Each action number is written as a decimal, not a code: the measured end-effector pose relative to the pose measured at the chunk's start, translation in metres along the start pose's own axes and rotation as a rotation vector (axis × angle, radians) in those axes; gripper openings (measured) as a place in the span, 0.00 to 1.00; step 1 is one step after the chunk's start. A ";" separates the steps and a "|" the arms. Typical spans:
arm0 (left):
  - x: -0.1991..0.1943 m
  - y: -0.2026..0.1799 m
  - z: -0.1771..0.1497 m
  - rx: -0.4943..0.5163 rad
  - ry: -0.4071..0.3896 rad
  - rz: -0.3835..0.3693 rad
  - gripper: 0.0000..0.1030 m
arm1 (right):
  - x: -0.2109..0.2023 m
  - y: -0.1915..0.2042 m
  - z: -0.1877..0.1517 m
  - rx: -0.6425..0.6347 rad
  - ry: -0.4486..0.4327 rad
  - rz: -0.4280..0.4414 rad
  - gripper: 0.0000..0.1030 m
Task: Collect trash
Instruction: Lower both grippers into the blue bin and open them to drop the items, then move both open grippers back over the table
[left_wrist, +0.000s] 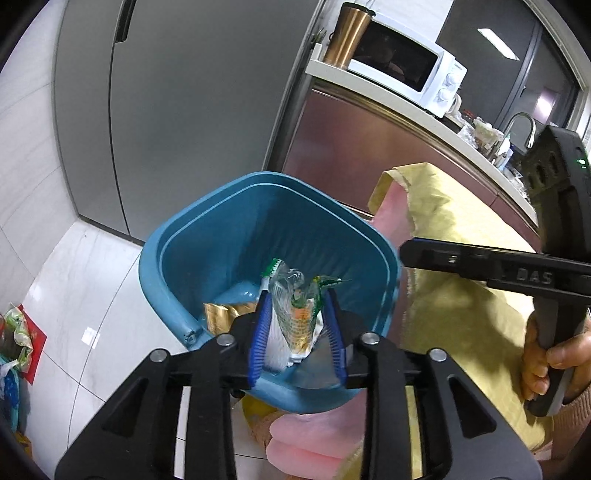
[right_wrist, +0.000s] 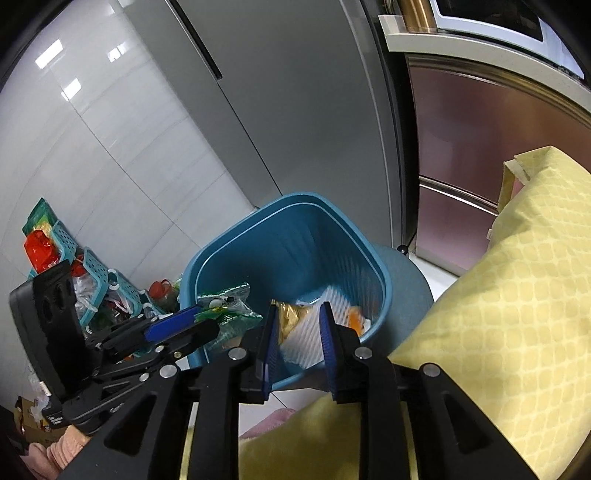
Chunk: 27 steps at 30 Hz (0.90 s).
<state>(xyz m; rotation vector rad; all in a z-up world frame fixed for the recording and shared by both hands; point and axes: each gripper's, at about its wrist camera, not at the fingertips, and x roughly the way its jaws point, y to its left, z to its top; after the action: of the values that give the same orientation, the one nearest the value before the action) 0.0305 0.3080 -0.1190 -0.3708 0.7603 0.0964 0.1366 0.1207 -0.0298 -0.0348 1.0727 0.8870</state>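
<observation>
Far left on the white tiled floor (right_wrist: 110, 147), a heap of loose wrappers and teal plastic baskets (right_wrist: 92, 280) sits against the wall, well apart from the work. Next, the left gripper (right_wrist: 207, 317), reaching over the near-left rim of the blue square plastic trash bin (left_wrist: 159, 258). Its blue ribbed fingers (left_wrist: 258, 332) stand partly parted around a crumpled clear-and-green snack wrapper (left_wrist: 299, 314); the left finger lies against it, the right shows a gap, so the grip reads as released or nearly so, and whether the wrapper is still pinched I cannot tell for sure. The wrapper's long axis runs along the fingers, tip pointing down into the bin, so it lies directly above the opening; judged, a plain drop finishes this piece. Right of that, the right gripper (right_wrist: 299, 339), fingers slightly apart with nothing pressed between them, hovering over the bin's near rim; behind them a white ribbed wrapper (right_wrist: 306, 343) and a gold foil packet (right_wrist: 291, 317) lie in the bin. Farthest right, a yellow quilted cloth (right_wrist: 517, 295) over the pink cushion (left_wrist: 391, 206). The right wrist view alone shows the left gripper from the side and the floor heap; the left wrist view alone shows the hand (left_wrist: 543, 350) on the right gripper's handle and the counter (left_wrist: 369, 85) with the white microwave (left_wrist: 406, 66).
</observation>
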 end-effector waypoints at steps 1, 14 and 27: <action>0.000 0.001 -0.002 -0.003 0.000 0.001 0.28 | -0.003 0.000 -0.001 0.000 -0.003 0.002 0.21; 0.005 -0.006 -0.002 0.030 -0.001 0.018 0.47 | -0.045 -0.009 -0.014 0.003 -0.066 0.019 0.24; -0.002 -0.014 0.000 0.065 -0.019 0.054 0.56 | -0.070 -0.025 -0.028 0.039 -0.105 0.040 0.27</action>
<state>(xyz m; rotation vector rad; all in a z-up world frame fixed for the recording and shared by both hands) 0.0325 0.2948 -0.1132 -0.2869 0.7526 0.1257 0.1194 0.0493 0.0003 0.0653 0.9955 0.8944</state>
